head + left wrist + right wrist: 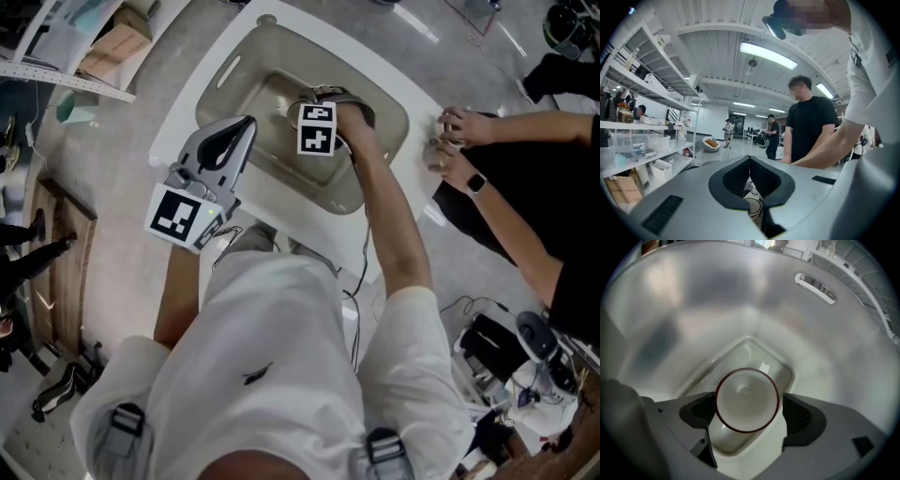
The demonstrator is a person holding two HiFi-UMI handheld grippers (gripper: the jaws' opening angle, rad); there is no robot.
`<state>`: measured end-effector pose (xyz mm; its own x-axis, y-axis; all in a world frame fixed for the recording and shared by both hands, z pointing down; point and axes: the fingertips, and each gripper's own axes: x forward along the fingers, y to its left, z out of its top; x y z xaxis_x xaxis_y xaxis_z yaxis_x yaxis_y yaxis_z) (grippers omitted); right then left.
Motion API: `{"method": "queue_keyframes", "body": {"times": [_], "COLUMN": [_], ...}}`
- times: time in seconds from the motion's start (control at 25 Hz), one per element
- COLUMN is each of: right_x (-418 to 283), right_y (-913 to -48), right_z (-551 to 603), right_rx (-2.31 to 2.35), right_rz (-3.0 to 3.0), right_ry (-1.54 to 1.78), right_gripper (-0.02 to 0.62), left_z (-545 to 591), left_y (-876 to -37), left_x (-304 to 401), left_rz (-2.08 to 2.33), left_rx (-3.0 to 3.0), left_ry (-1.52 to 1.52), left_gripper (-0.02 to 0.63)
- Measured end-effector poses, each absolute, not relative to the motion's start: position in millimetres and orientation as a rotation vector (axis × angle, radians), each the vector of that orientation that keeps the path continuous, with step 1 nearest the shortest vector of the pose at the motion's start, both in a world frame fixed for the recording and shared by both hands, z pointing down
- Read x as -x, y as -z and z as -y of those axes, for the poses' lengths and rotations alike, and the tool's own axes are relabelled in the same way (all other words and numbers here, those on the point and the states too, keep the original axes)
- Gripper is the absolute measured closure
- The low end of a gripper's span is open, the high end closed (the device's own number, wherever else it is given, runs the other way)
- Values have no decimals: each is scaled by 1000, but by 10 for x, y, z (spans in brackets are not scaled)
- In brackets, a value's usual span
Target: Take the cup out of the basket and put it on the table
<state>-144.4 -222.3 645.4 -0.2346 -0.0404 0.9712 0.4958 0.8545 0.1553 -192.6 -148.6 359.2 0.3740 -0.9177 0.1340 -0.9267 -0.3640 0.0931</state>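
A white cup (746,400) with a dark red rim stands upright on the bottom of a large pale basket (234,56). My right gripper (749,409) reaches down into the basket and straddles the cup, a pad on each side, with a thin gap at the right pad. Its jaws stand wide. In the head view the right gripper (319,103) and my arm hide the cup. My left gripper (246,122) hangs over the basket's near left rim, holding nothing. In its own view the left gripper (749,159) has its tips together.
Another person (525,187) stands at the right with both hands (455,141) at the basket's right rim. The basket wall (815,287) has a handle slot. Shelving (56,66) stands at the left. Cables and gear (506,356) lie on the floor at the right.
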Motion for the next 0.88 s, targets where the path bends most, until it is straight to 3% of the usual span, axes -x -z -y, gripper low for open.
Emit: {"method": "queue_keyframes", "body": {"times": [0.88], "right_x": [1378], "right_y": [-6545], "right_z": [2248], "right_rx": [341], "right_rz": [1709], "right_ry": [511], "right_gripper": [191], "left_z": [1510], "left_y": [-3653], "left_x": [1960], "left_rz": [1665], "left_rx": [-2462], "left_ry": [-90], "left_gripper": [597]}}
